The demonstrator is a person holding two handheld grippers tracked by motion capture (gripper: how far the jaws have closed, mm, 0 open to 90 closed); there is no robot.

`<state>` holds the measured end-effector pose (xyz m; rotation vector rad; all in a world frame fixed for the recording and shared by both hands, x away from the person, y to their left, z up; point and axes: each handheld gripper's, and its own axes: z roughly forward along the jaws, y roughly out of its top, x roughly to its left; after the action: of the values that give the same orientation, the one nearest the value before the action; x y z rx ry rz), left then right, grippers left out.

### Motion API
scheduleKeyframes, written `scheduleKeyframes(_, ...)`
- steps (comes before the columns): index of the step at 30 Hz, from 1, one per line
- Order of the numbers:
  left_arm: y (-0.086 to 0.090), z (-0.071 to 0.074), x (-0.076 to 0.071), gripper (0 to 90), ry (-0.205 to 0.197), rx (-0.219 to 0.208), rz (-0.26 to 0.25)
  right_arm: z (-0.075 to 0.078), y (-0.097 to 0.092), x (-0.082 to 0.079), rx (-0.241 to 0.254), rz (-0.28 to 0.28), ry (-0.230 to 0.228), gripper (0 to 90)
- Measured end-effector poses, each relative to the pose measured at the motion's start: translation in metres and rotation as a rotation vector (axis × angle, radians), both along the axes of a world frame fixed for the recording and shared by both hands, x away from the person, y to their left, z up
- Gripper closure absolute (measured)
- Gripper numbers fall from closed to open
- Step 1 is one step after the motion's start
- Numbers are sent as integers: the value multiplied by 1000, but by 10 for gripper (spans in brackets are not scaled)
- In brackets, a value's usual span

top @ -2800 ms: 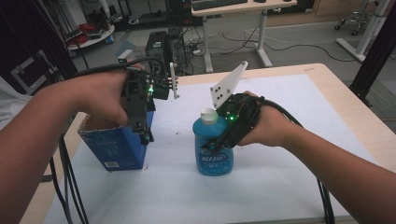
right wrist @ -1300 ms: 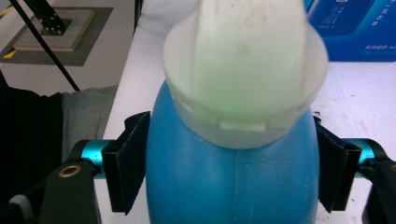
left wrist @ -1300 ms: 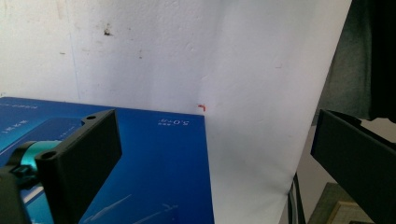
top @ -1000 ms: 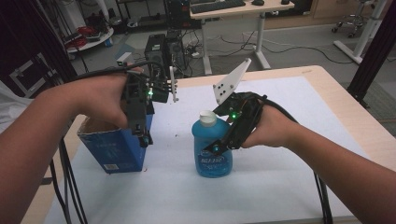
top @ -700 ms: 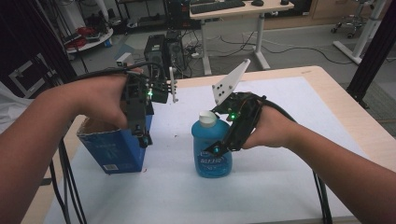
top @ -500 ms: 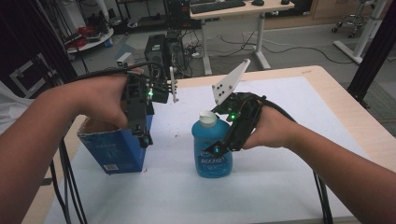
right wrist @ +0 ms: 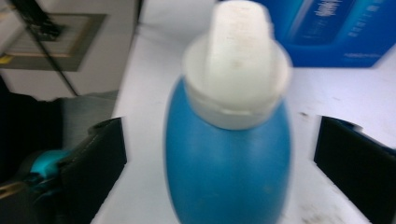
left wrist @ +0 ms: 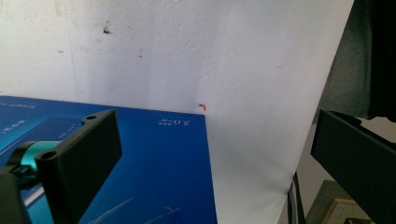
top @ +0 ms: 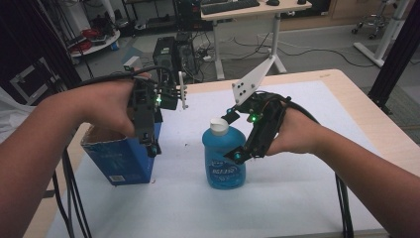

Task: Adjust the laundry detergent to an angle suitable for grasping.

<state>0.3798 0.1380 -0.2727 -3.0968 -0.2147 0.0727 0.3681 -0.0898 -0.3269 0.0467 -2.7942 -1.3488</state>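
On white table cover point(top: 307, 193), right tool point(right wrist: 219, 154) gapes wide around blue bottle point(right wrist: 229, 158).

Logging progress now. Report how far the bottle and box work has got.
Done: nothing is gripped yet. In hand: the right hand-held gripper is open, its jaws either side of the blue bottle standing on the white table; the left hand-held gripper is open over the blue box. Left: shutting and lifting.
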Motion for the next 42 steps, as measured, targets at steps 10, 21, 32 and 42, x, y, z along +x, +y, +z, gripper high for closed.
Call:
scheduleKeyframes(10,0,1,1,18,-2,-2,8,23,-19,-1,6,-11,1,8)
scheduleKeyframes(21,-1,2,2,18,-1,-7,6,53,-36,6,-156,-52,-15,9)
scheduleKeyframes(32,3,4,4,18,0,-20,18,87,-37,14,-429,-51,-37,11)
scheduleKeyframes(42,6,6,5,18,-1,-33,24,104,-34,17,-659,-38,-60,12)
